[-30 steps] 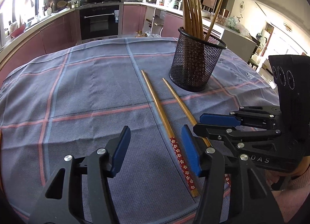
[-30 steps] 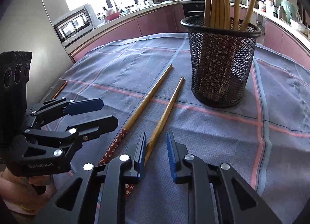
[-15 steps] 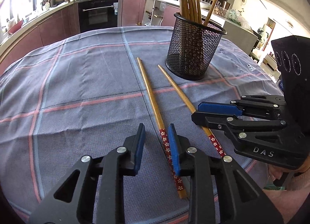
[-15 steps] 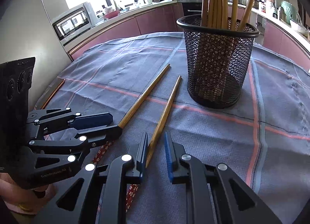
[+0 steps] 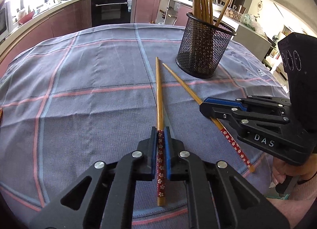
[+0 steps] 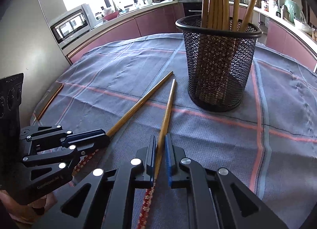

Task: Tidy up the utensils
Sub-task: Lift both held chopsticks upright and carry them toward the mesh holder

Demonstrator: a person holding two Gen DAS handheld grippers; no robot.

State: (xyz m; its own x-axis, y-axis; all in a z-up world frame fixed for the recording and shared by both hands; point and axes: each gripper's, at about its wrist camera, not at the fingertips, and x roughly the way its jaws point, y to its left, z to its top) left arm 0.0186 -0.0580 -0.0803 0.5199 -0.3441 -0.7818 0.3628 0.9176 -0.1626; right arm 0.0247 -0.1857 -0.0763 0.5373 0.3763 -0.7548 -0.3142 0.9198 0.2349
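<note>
Both grippers gripping chopsticks

My left gripper pinches one chopstick, my right gripper the other chopstick; both lie on cloth. Next, I judge: lift toward the mesh holder ahead.

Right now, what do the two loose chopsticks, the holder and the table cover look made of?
Left chopstick and right chopstick: probably wood or bamboo, with a smooth golden-brown shaft and a red floral band, either paint or wrap. Holder: black wire mesh with a rolled rim, likely coated metal. Table cover: woven cloth, matte, with visible weave and creases.
</note>
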